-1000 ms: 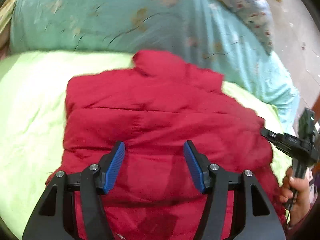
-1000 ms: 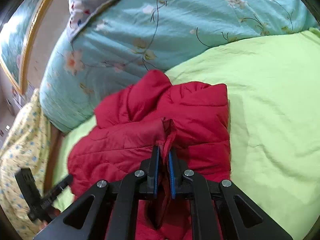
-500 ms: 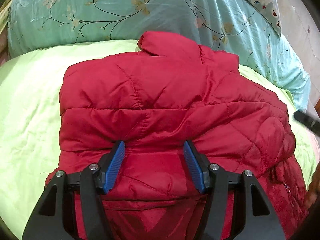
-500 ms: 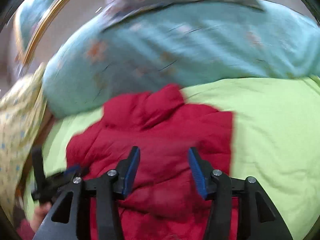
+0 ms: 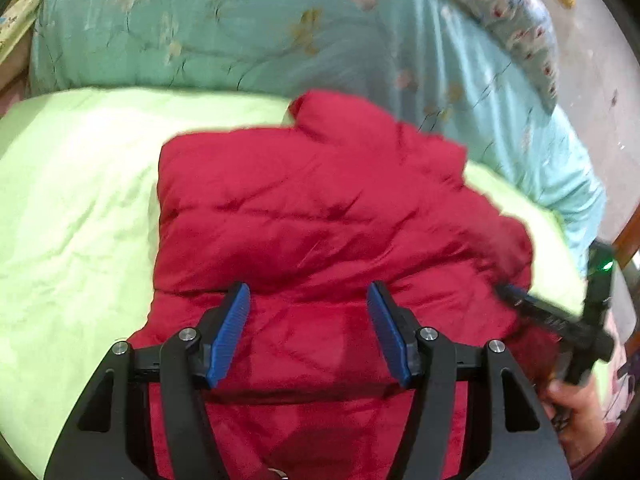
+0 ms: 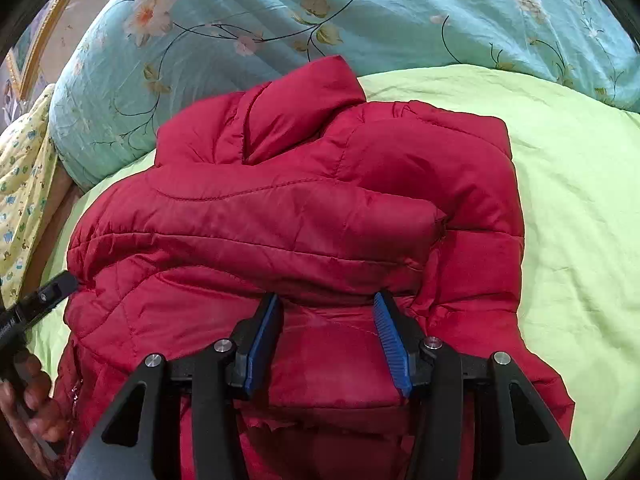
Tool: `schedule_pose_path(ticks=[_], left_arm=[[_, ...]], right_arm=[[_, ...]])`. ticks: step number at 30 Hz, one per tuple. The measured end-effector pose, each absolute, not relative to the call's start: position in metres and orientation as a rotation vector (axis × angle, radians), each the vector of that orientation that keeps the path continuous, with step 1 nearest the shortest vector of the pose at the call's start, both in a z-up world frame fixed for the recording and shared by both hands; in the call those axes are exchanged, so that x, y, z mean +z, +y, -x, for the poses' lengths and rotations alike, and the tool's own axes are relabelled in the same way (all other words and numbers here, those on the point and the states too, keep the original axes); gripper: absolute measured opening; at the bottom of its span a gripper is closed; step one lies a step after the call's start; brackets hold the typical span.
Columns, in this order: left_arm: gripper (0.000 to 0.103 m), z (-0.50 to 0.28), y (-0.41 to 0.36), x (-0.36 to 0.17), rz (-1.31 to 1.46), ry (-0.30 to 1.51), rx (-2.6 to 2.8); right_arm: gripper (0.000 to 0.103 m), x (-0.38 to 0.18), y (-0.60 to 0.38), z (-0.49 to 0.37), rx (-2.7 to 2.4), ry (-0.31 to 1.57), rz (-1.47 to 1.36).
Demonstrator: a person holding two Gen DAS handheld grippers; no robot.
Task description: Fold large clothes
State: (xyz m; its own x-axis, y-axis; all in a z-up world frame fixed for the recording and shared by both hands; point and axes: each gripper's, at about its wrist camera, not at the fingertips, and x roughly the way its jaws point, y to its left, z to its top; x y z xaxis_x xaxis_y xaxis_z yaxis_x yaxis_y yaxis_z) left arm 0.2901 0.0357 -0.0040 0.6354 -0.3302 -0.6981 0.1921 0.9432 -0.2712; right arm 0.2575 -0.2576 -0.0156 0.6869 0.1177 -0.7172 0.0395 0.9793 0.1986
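Right wrist view: quilted red puffer jacket [image 6: 304, 208] on smooth lime-green bedsheet [image 6: 580, 200].
Right gripper [image 6: 326, 334] and left gripper [image 5: 308, 328]: blue ribbed pads spread apart above the jacket, gripping nothing.

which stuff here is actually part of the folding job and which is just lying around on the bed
Part of the job:
- red quilted puffer jacket
- left gripper, open above it
- right gripper, open above it

Just lying about:
- light green bedsheet
- teal floral duvet
- yellow patterned cloth
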Motion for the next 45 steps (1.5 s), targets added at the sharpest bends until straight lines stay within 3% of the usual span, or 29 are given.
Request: schedule_pose_path(ticks=[9, 12, 15, 34, 45], left_arm=[[0.06, -0.292, 0.026, -0.022, 0.085, 0.833, -0.26], [0.06, -0.291, 0.027, -0.022, 0.09, 0.832, -0.262], [0.06, -0.285, 0.031, -0.015, 0.114, 0.834, -0.26], [0.07, -0.282, 0.046, -0.027, 0.129, 0.865, -0.233], [0.069, -0.243, 0.069, -0.006, 0.188, 0.892, -0.223]], right_arm=[[0.051, 0.009, -0.263, -0.235, 0.062, 0.754, -0.291], [0.065, 0.011, -0.27, -0.23, 0.004, 0.727, -0.268], [0.067, -0.019, -0.283, -0.247, -0.034, 0.846, -0.293], [0.066, -0.016, -0.279, -0.241, -0.072, 0.843, -0.253], [0.068, 0.008, -0.281, -0.175, -0.001, 0.866, -0.286]])
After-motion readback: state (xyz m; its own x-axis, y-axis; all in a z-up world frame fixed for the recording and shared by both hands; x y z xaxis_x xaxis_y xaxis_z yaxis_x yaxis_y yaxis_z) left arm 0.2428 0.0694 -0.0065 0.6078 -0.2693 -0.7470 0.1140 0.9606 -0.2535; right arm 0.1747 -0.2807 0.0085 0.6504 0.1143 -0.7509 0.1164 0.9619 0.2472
